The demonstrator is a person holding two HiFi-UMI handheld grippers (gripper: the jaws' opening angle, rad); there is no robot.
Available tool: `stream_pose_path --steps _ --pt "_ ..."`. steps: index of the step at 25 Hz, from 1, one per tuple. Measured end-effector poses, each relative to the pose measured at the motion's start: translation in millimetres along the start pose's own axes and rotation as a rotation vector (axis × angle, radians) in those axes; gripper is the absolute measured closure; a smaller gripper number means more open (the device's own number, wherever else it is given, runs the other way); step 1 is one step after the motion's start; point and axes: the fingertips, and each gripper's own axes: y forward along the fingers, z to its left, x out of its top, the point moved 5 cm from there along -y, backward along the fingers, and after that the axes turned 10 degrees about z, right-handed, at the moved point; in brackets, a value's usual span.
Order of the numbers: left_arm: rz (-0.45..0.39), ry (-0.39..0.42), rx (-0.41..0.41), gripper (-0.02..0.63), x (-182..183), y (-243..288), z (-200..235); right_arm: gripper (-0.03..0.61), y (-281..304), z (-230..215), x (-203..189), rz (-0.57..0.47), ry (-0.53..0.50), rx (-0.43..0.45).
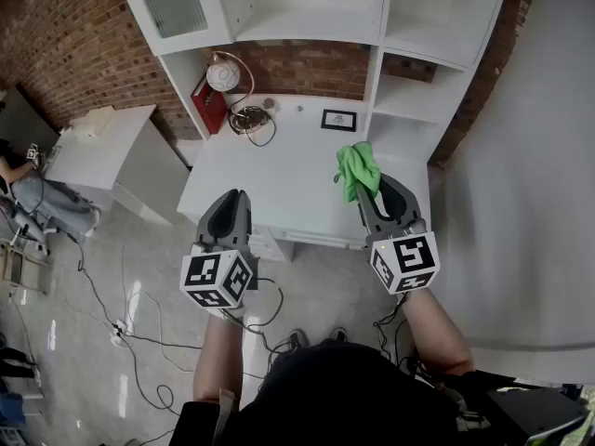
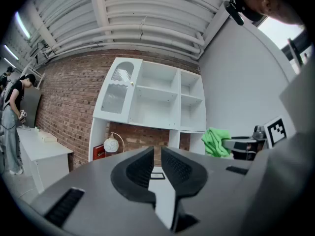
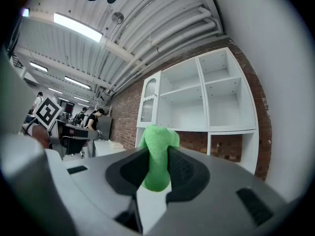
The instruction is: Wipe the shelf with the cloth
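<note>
In the head view a white shelf unit (image 1: 307, 26) stands against a brick wall, with a white desk top (image 1: 279, 170) under its cubbies. My right gripper (image 1: 365, 190) is shut on a bright green cloth (image 1: 358, 168), held over the desk's right part. The right gripper view shows the cloth (image 3: 158, 154) bunched between the jaws of this gripper (image 3: 157, 168), facing the shelf unit (image 3: 197, 107). My left gripper (image 1: 234, 204) hovers at the desk's front left edge. Its jaws (image 2: 157, 157) are shut with nothing between them. The cloth (image 2: 215, 140) shows at its right.
On the desk's back left stand a globe lamp (image 1: 223, 74), a red book (image 1: 209, 105) and a coiled cable (image 1: 251, 119); a small framed picture (image 1: 339, 119) lies further right. A white side table (image 1: 98, 142) is at left. Cables (image 1: 121, 295) trail over the floor.
</note>
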Motion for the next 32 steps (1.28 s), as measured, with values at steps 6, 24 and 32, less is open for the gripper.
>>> stream_pose_path --steps 6,24,32 --pt "-0.004 0.009 0.007 0.568 6 -1 -9 0.483 -5 -5 2 -0.003 -0.002 0.011" --pt "0.006 0.058 0.061 0.568 9 -5 -28 0.479 1 -21 -2 -0.051 0.054 0.100" --pt "-0.035 0.072 0.074 0.568 16 -4 10 0.479 36 2 4 -0.063 0.047 0.128"
